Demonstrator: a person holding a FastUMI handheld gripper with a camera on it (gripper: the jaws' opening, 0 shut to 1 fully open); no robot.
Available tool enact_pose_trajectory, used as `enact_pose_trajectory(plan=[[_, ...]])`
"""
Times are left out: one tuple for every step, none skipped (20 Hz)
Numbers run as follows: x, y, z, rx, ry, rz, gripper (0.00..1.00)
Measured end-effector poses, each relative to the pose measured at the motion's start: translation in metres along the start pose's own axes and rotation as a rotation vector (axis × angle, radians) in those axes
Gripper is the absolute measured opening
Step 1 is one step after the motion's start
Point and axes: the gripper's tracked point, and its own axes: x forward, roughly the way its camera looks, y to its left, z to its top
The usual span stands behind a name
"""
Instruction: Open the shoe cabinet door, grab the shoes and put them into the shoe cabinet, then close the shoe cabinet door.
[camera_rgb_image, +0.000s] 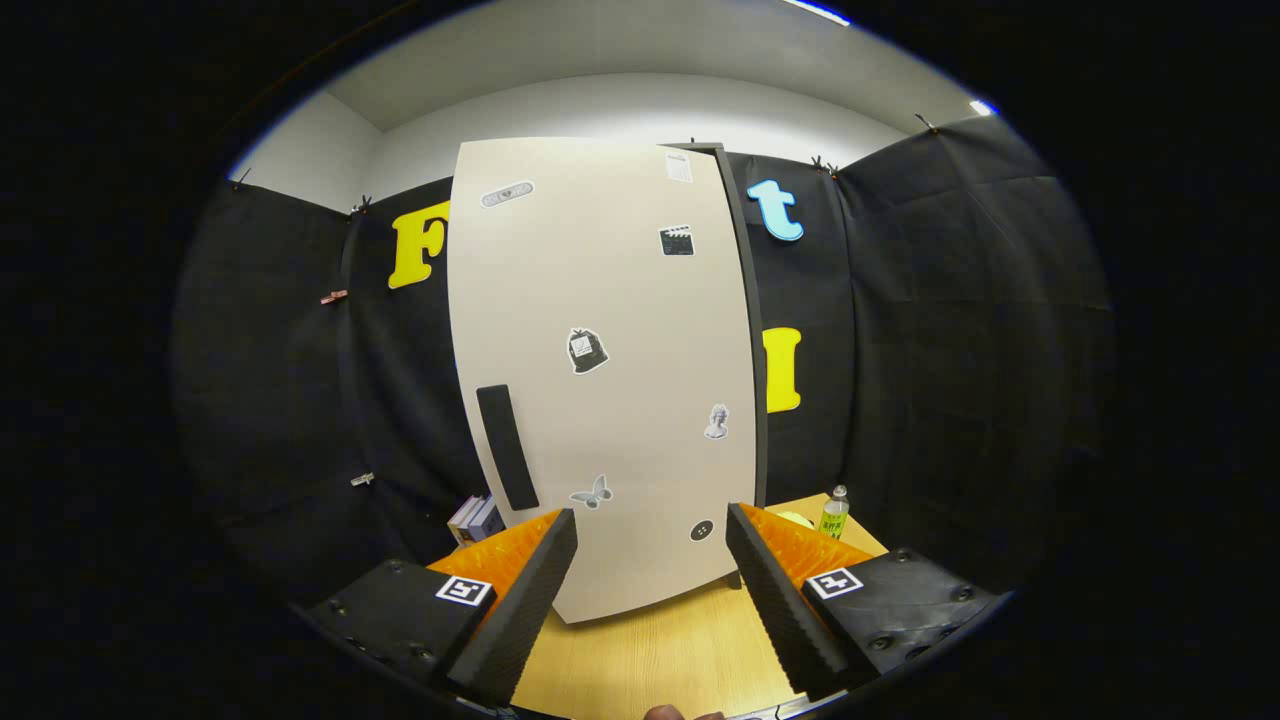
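The shoe cabinet's beige door (610, 380) stands upright just beyond my fingers, facing me, with several small stickers on it. A dark vertical handle (507, 447) sits low near the door's left edge. A dark cabinet edge (748, 330) runs down the door's right side. My gripper (650, 530) is open, its two fingers spread wide with nothing between them, pointing at the door's lower part. The door looks shut or nearly shut; the inside is hidden.
The cabinet stands on a light wooden tabletop (660, 650). A stack of books (477, 520) lies left of the door behind my left finger. A small bottle with a green label (834, 512) and a yellow-green object stand right of the cabinet.
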Motion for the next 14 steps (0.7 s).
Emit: enact_pose_trajectory(plan=[[-0.0014,-0.0008,0.0011,-0.004,-0.003,-0.003,0.98],[-0.0015,-0.0015,0.0014,-0.007,-0.007,-0.004,0.98],[-0.0016,-0.0022,0.0016,-0.010,-0.007,-0.006,0.98],[-0.0022,-0.0021,0.0010,-0.011,-0.006,-0.006,0.98],[-0.0019,-0.0032,0.0009,-0.012,-0.007,-0.007,0.98],[-0.0018,-0.0045,0.0007,-0.012,-0.008,-0.008,0.98],[-0.0020,-0.0044,0.0008,-0.012,-0.009,-0.010,0.98],[-0.0021,-0.0049,0.0012,-0.012,-0.010,-0.011,0.98],[-0.0025,-0.0051,0.0014,-0.014,-0.011,-0.011,0.98],[-0.0025,-0.0053,0.0015,-0.016,-0.011,-0.012,0.98],[-0.0023,-0.0048,0.0015,-0.017,-0.011,-0.010,0.98],[-0.0026,-0.0042,0.0017,-0.019,-0.012,-0.008,0.98],[-0.0026,-0.0032,0.0010,-0.020,-0.011,-0.005,0.98],[-0.0024,-0.0019,0.0006,-0.022,-0.009,-0.003,0.98]])
